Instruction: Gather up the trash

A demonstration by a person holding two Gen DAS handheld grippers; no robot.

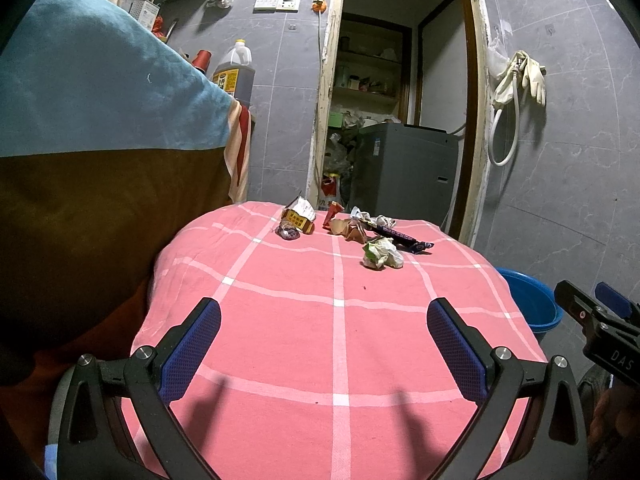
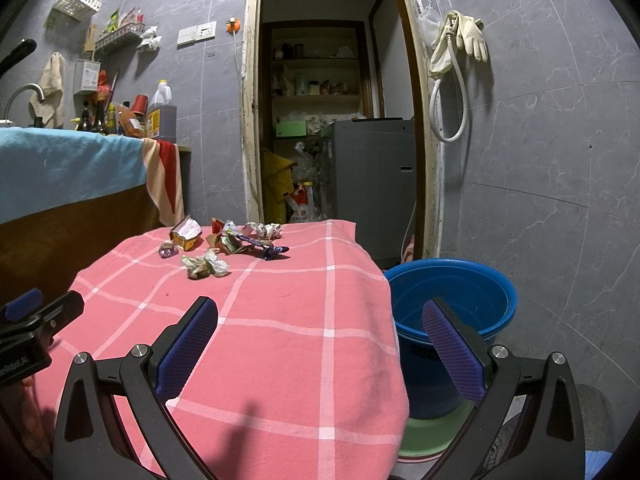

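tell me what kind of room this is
Probably a home kitchen or utility area: grey tiled walls, a faucet beside an oil jug, rubber gloves hung by a doorway to a storeroom with a washing machine.

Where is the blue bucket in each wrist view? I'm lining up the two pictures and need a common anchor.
Left wrist view: the blue bucket peeks out at the right, mostly hidden behind the edge of the pink checked cloth.
Right wrist view: the blue bucket shows nearly whole, right of centre, beside the cloth, partly behind the right tongs' finger.
Shared landmark: the crumpled white-green paper wad on the cloth.
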